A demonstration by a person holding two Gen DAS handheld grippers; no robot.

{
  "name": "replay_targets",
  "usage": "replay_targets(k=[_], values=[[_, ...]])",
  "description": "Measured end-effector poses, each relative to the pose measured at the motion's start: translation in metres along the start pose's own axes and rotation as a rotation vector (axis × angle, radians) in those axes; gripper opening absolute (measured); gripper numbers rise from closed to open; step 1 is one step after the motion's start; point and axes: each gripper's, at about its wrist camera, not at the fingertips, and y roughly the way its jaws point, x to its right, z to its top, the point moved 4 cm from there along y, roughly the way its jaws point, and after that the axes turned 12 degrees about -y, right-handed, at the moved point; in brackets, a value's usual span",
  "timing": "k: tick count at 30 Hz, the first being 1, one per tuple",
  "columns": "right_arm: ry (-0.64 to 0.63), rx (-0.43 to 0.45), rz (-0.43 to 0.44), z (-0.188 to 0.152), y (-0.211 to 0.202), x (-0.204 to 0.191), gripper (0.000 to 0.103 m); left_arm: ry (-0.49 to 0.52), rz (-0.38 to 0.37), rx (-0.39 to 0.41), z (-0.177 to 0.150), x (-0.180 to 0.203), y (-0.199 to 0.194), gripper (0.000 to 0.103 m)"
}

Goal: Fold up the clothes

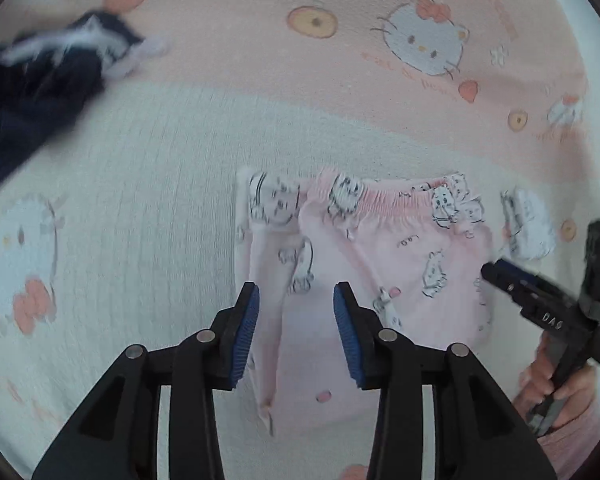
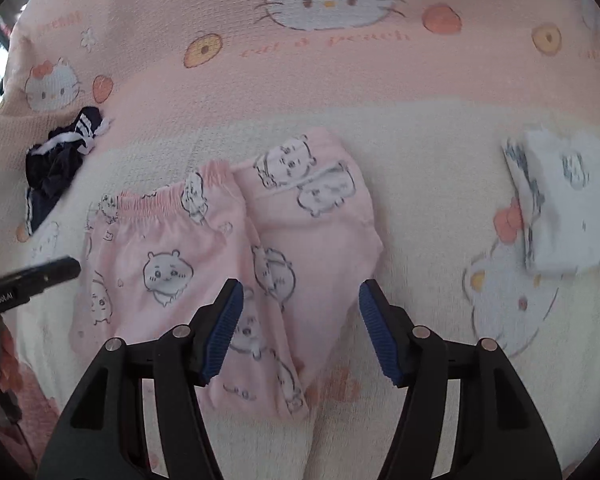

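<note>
the pink pants [image 2: 204,256], printed with little white cartoon animals, lie folded on the blanket [image 2: 260,88], on its cream band just below the pink band. the elastic waistband [image 2: 168,196] faces away from the grippers, and the legs are doubled over to the right side so one thick pink flap [image 2: 320,216] rests beside the seat of the pants. from the left side the same pink pants [image 1: 372,264] show their gathered waistband [image 1: 396,196] running across the top and a folded edge trailing down toward the camera.

the left gripper [image 1: 296,320] hangs just above the near part of the pants, its blue-padded fingers [image 1: 248,336] apart with only cloth showing in the gap. the right gripper [image 2: 300,324] hovers over the lower fold, its fingers [image 2: 380,332] spread wide and gripping nothing. a hand [image 1: 556,388] holds the right gripper's handle at the edge of the left view.

a folded white garment [image 2: 572,204] with dark prints lies well apart on the right. a crumpled navy garment [image 2: 56,164] with white stripes sits off to the left, across the line between the cream and pink bands. cartoon cats and peaches cover the blanket.
</note>
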Motion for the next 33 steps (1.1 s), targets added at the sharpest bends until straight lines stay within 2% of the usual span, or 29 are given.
replay_targets(k=[2, 4, 7, 12, 15, 16, 17, 18, 20, 24, 27, 33], values=[[0.045, -0.037, 0.054, -0.019, -0.001, 0.007, 0.063, -0.042, 0.016, -0.01, -0.015, -0.011, 0.004, 0.054], [0.036, -0.048, 0.077, -0.034, -0.005, 0.006, 0.063, -0.074, 0.045, -0.017, -0.03, -0.02, 0.009, 0.054], [-0.012, -0.032, 0.112, -0.049, -0.012, -0.004, 0.063, -0.149, -0.009, -0.008, -0.046, -0.029, 0.005, 0.054], [-0.035, -0.017, 0.126, -0.049, -0.002, -0.015, 0.063, -0.132, -0.008, 0.037, -0.057, -0.024, 0.012, 0.054], [-0.039, -0.041, 0.11, -0.04, 0.013, -0.02, 0.062, -0.126, -0.028, 0.027, -0.059, -0.015, 0.016, 0.052], [-0.041, -0.042, 0.103, -0.037, 0.016, -0.022, 0.049, -0.127, -0.042, 0.013, -0.061, -0.011, 0.019, 0.034], [-0.039, -0.043, 0.094, -0.036, 0.015, -0.022, 0.031, -0.128, -0.053, -0.001, -0.063, -0.007, 0.021, 0.021], [-0.039, -0.047, 0.082, -0.037, 0.014, -0.022, 0.029, -0.124, -0.059, -0.003, -0.064, -0.004, 0.019, 0.009], [-0.051, -0.046, 0.068, -0.037, 0.01, -0.02, 0.015, -0.113, -0.065, -0.001, -0.065, 0.001, 0.012, 0.009], [-0.014, -0.015, 0.087, -0.036, -0.012, -0.014, 0.013, -0.091, -0.078, 0.003, -0.066, 0.012, -0.002, 0.009], [-0.063, 0.006, 0.048, -0.036, -0.027, -0.02, 0.012, -0.043, -0.064, -0.006, -0.072, 0.019, -0.013, 0.009], [-0.083, 0.026, 0.053, -0.063, -0.056, -0.032, 0.008, 0.032, -0.031, -0.056, -0.094, 0.022, -0.026, 0.009]])
